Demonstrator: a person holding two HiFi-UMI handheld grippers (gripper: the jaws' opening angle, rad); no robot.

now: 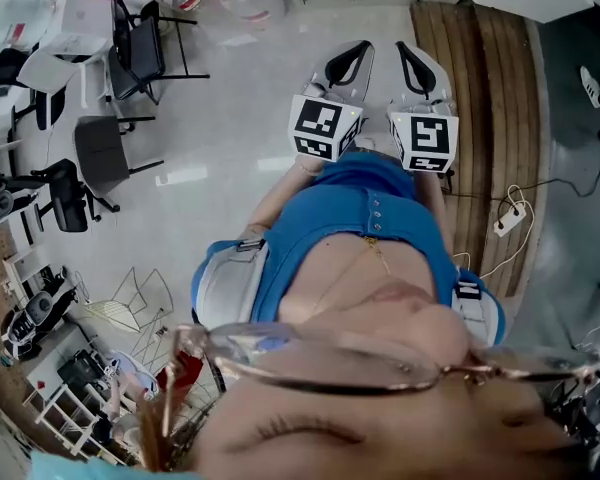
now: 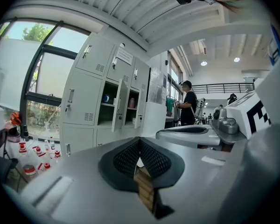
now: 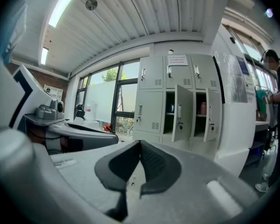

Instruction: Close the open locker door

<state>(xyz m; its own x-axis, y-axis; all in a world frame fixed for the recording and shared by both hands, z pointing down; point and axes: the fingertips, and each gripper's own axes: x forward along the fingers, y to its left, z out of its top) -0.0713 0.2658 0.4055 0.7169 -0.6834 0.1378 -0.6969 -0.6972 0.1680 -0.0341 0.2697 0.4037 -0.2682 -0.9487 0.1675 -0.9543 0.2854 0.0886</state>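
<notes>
The pale floor (image 1: 230,108) carried black chairs (image 1: 140,53) at far left; a white power strip (image 1: 508,220) lay at right.

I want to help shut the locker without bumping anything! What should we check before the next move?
1. Open door spotted: ok, it swings out straight ahead; a second door beside it is open too.
2. Left claw free: ok, shut with nothing in it.
3. Right claw free: ok, shut and empty.
4. Claws near enough to push: not ok, the lockers are well away.
5. Shelf things tucked inside: cannot tell; a blue thing and a pink thing sit on shelves.
6. Person out of the way: ok, standing off to the side of the lockers.
</notes>
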